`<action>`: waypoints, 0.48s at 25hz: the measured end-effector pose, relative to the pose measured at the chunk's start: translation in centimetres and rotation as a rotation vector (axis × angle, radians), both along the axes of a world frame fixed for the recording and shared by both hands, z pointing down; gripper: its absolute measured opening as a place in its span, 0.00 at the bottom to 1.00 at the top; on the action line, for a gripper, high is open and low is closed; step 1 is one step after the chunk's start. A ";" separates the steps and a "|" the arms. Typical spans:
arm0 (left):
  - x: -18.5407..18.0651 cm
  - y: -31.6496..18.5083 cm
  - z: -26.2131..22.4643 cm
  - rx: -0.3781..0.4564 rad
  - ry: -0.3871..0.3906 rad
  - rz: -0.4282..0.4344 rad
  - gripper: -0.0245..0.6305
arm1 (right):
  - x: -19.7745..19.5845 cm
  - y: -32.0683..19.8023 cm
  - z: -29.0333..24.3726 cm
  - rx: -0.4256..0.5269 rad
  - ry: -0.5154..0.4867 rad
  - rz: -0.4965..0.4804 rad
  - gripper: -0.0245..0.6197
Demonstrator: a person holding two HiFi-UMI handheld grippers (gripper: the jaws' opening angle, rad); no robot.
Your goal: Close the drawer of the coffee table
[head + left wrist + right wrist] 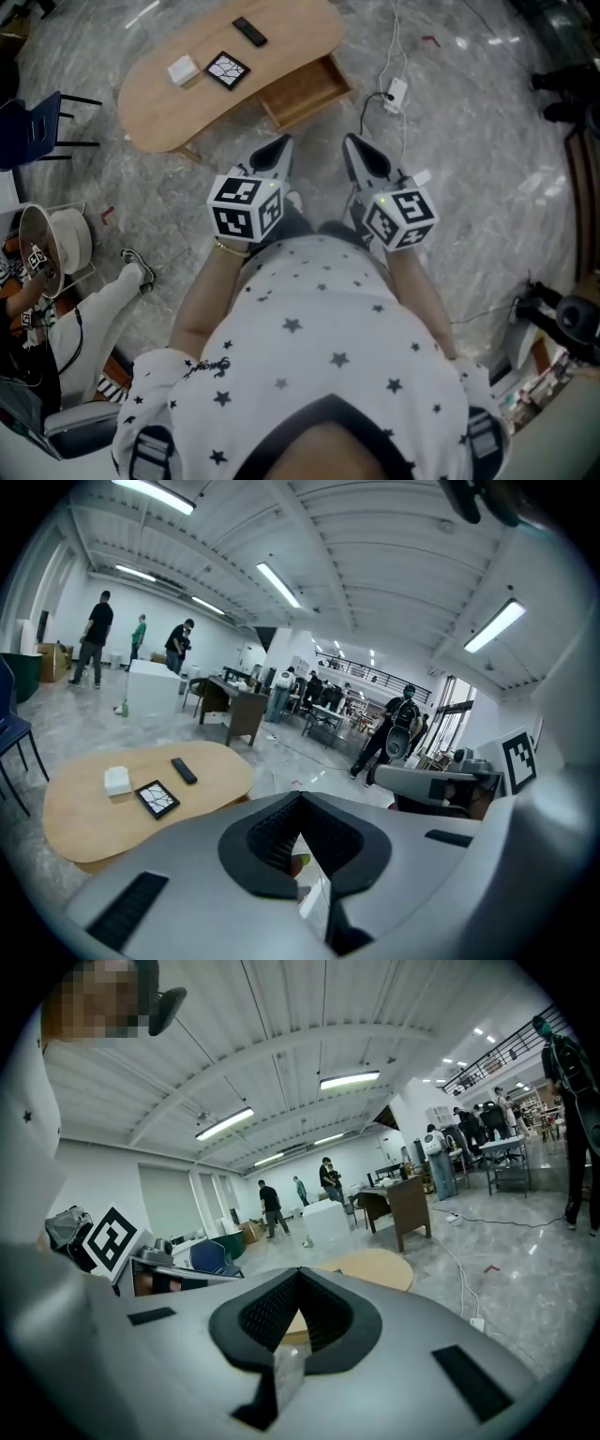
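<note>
A: Drawer [305,91]: where is it found?
B: Nearest, the left gripper [279,150] and right gripper [358,155] are held side by side, both pairs of jaws pressed together with nothing gripped. Just beyond them, the drawer is seen pulled out of the coffee table [291,37], on which a remote [249,31] and a white box [183,69] are laid.

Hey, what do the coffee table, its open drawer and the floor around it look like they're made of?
The coffee table looks like light wood or veneer, matt: even pale tan, little glare. The drawer shows the same tan wood look, slightly darker inside. The floor seems polished stone or marble-look tile, glossy: grey veining and lamp reflections.
</note>
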State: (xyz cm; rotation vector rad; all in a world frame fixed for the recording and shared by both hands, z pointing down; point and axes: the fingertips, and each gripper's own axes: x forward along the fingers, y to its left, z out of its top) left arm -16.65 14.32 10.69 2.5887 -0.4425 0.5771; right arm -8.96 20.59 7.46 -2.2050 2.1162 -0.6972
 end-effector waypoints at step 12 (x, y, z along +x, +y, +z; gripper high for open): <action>2.6 -5.7 1.6 0.001 -0.006 0.050 0.05 | 1.9 -5.3 0.9 0.005 -0.006 0.047 0.05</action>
